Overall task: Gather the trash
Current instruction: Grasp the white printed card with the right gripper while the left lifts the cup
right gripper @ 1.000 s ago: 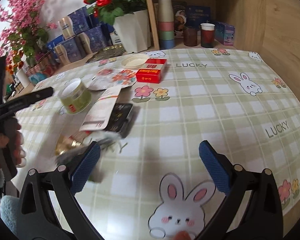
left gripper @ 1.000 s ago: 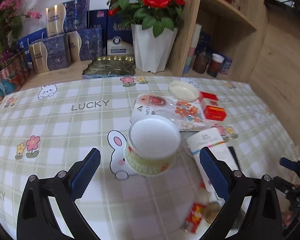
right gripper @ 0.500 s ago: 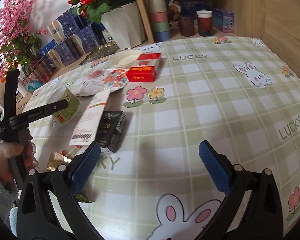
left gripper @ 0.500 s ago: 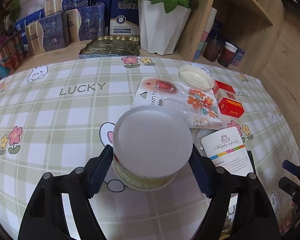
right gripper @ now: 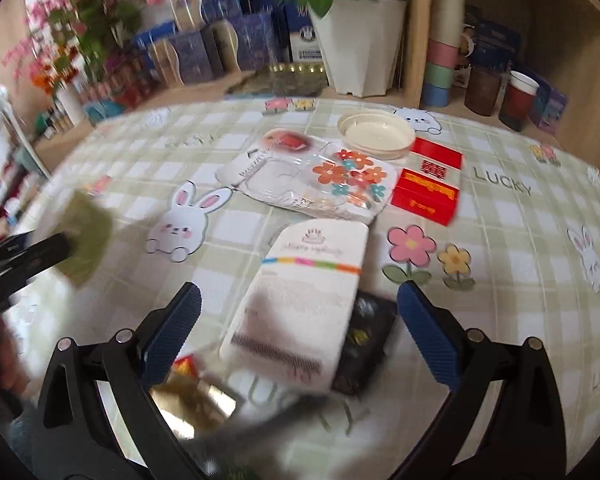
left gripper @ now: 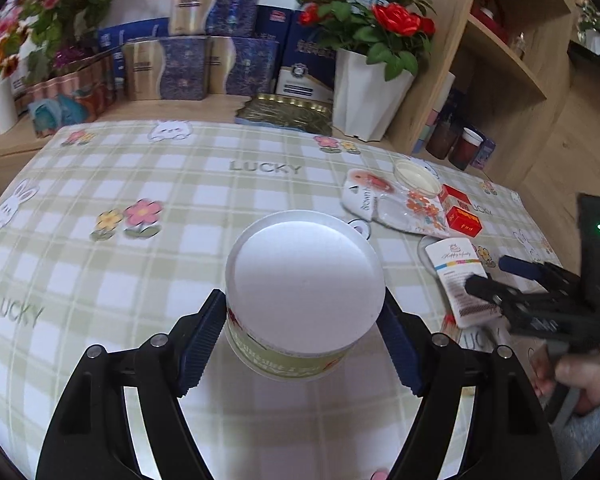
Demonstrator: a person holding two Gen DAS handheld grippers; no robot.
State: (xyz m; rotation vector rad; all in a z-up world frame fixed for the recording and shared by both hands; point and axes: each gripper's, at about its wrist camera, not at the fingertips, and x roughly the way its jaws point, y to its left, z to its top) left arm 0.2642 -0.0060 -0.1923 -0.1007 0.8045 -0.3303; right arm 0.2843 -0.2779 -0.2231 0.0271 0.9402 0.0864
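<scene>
Left wrist view: left gripper (left gripper: pixel 302 344) clamps a round green tub (left gripper: pixel 300 292) with a white lid between its blue pads, lifted above the checked tablecloth (left gripper: pixel 140 184); white card (left gripper: pixel 458 276) and red box (left gripper: pixel 462 218) lie to the right; right wrist view: right gripper (right gripper: pixel 298 334) spread wide over the white card (right gripper: pixel 304 292), a black packet (right gripper: pixel 366 344) under it, gold wrapper (right gripper: pixel 192 398) beside the left pad; clear flowered tray (right gripper: pixel 312 180) beyond.
</scene>
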